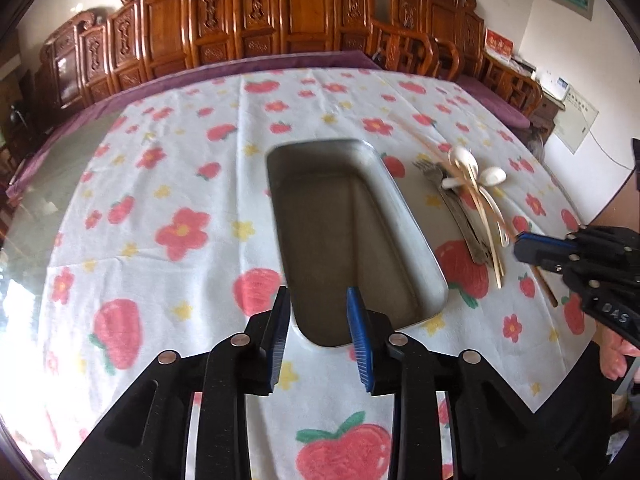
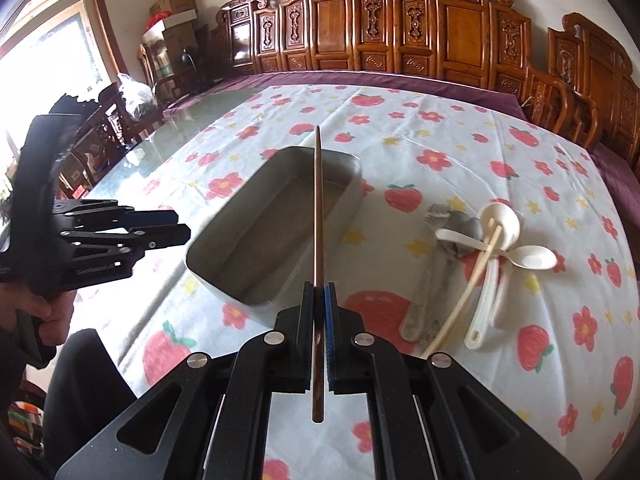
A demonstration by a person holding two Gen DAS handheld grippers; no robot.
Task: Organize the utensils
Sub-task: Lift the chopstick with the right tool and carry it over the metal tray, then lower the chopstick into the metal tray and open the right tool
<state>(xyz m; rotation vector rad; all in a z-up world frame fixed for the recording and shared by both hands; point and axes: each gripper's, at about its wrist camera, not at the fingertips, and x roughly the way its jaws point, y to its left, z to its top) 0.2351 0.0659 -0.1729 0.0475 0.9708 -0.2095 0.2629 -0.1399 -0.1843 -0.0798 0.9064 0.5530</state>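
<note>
An empty metal tray (image 1: 416, 236) (image 2: 352, 196) lies on the flowered tablecloth. My right gripper (image 2: 319, 292) is shut on a brown chopstick (image 2: 317, 208) that points forward over the tray's near end; it also shows in the left wrist view (image 1: 524, 248), right of the tray. My left gripper (image 1: 320, 300) is open and empty just above the tray's near end, and shows at the left of the right wrist view (image 2: 180, 226). Right of the tray lies a pile of white plastic spoons (image 2: 500, 236) (image 1: 476, 176), metal forks (image 1: 452, 200), metal spoons (image 2: 448, 236) and a pale chopstick (image 2: 464, 300).
The tablecloth (image 1: 160, 208) covers part of a glass-topped table with a purple edge (image 2: 400, 78). Carved wooden chairs (image 1: 256, 28) line the far side. A window and boxes (image 2: 176, 12) stand at the far left.
</note>
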